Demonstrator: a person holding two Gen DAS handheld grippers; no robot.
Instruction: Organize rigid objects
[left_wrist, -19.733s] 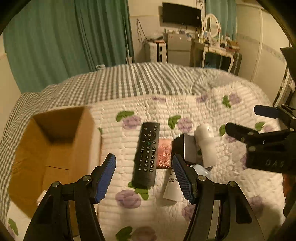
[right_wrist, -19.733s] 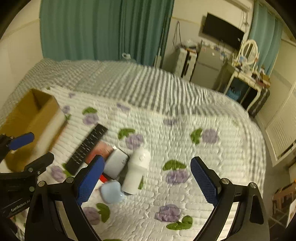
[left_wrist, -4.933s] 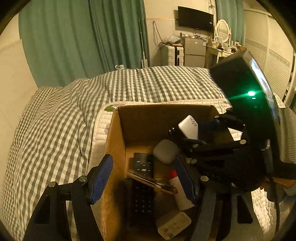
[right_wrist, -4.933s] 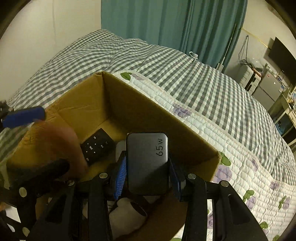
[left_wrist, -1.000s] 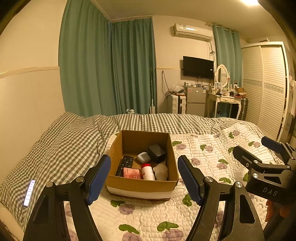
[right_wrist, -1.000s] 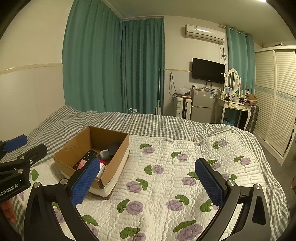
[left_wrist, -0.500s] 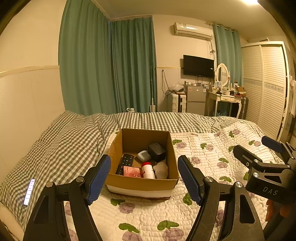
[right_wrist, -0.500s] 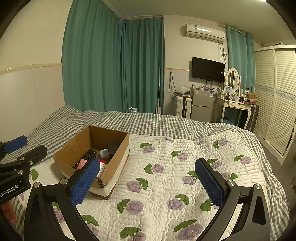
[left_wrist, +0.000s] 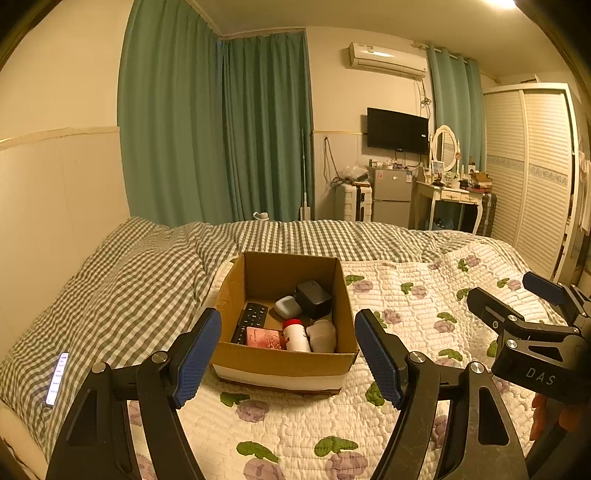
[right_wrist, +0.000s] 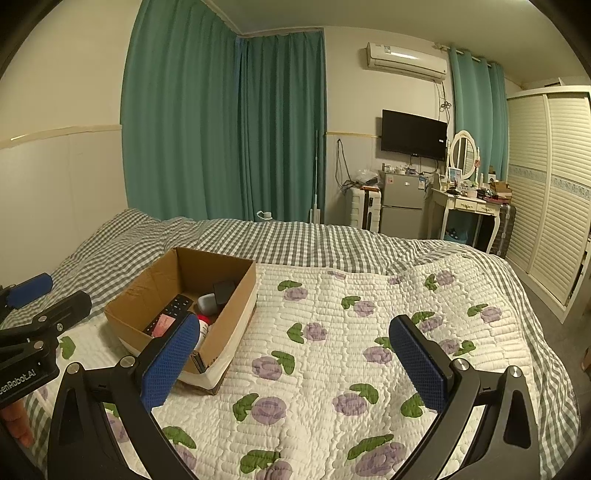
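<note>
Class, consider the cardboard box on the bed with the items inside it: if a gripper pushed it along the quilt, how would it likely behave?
The cardboard box would probably drag rather than slide, since it sits on a soft quilt. Its open-topped walls look thin, so they may flex. The loose remote and white bottle inside could shift.

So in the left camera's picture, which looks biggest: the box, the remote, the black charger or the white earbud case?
1. Box, by far the largest.
2. Remote.
3. Black charger.
4. Earbud case.
The remote is partly hidden by the box wall, so ranks 2 and 3 are unsure.
</note>
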